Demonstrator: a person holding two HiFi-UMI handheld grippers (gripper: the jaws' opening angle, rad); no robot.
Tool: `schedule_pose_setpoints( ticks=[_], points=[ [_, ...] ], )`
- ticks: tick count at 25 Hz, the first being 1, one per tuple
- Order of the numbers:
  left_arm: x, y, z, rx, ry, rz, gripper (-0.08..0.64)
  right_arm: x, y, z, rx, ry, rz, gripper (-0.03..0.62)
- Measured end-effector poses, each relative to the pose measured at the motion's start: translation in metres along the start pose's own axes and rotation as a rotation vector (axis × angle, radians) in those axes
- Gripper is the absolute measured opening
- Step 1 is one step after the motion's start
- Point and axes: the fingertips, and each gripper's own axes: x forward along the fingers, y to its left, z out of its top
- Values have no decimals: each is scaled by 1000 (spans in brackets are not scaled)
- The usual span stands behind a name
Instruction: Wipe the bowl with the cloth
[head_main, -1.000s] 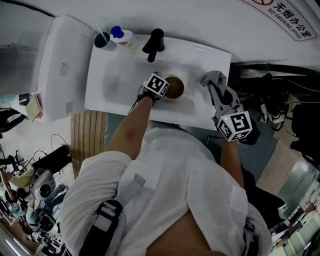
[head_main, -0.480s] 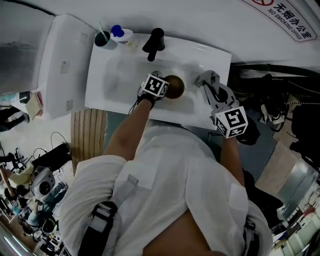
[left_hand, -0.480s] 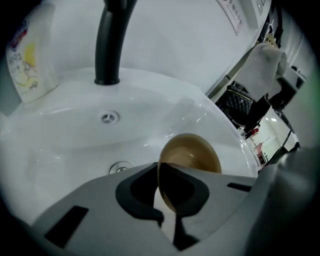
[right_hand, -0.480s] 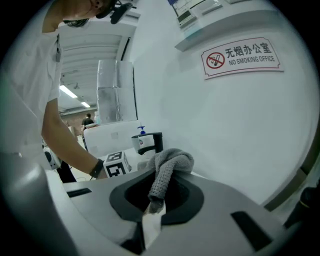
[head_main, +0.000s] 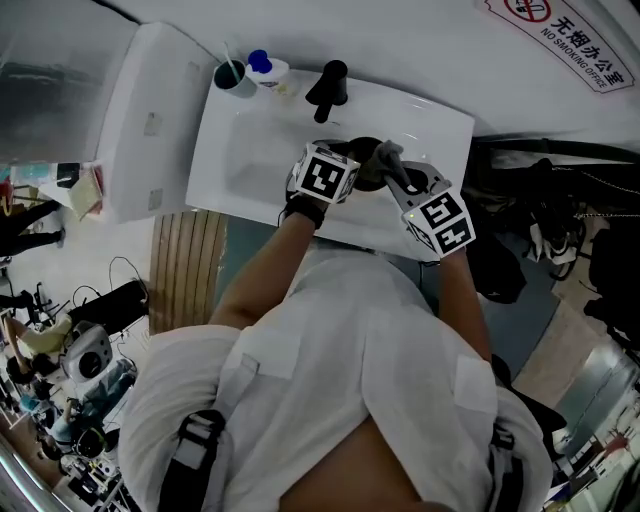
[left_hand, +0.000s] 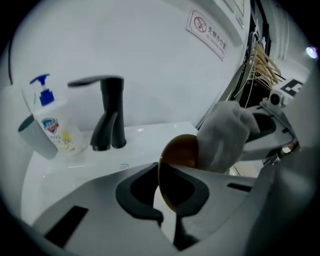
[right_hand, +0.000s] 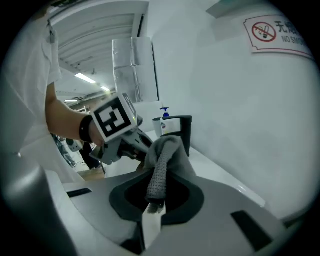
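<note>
Looking down over the person's shoulders at a white sink (head_main: 255, 155) set against the far wall. At its far rim: a black tap (head_main: 330, 88), and left of that a soap bottle (head_main: 265, 68) beside a cup (head_main: 235, 77). Far right on the wall, a no-smoking sign (head_main: 560, 30).

Over the middle of the sink, both tools now close together.

Left gripper (left_hand: 165, 200): closed on the brown bowl (left_hand: 182, 150), pinching its rim, with the bowl tipped on edge and up off the sink floor. A second ago: jaws wide apart at the bowl, then still low in the sink. So, gripped and lifted within that second.

Right gripper (right_hand: 152, 210): clamped on a fold of the grey cloth (right_hand: 165, 155), same as a second ago, but no longer out at the right end of the sink. Now brought in leftward, with the cloth bunched at the bowl's right side; seemingly touching, though hard to confirm.

Meaning for the task: pick-up stage done, bowl presented, cloth in place. Wiping itself apparently just starting or about to. Probably calls for a steady pinch on the rim while rubbing; some risk of slipping or twisting at so thin a hold under sideways pressure.
</note>
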Motion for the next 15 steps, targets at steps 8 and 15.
schedule_pose_setpoints(
  ticks=[8,15],
  points=[
    [-39,-2,30,126,-58,105,18,-17,-11,36,8,-55,-109,38],
    [-41,1,27,123,-28,105,18,-46,-58,34,-304,185,-446,38]
  ],
)
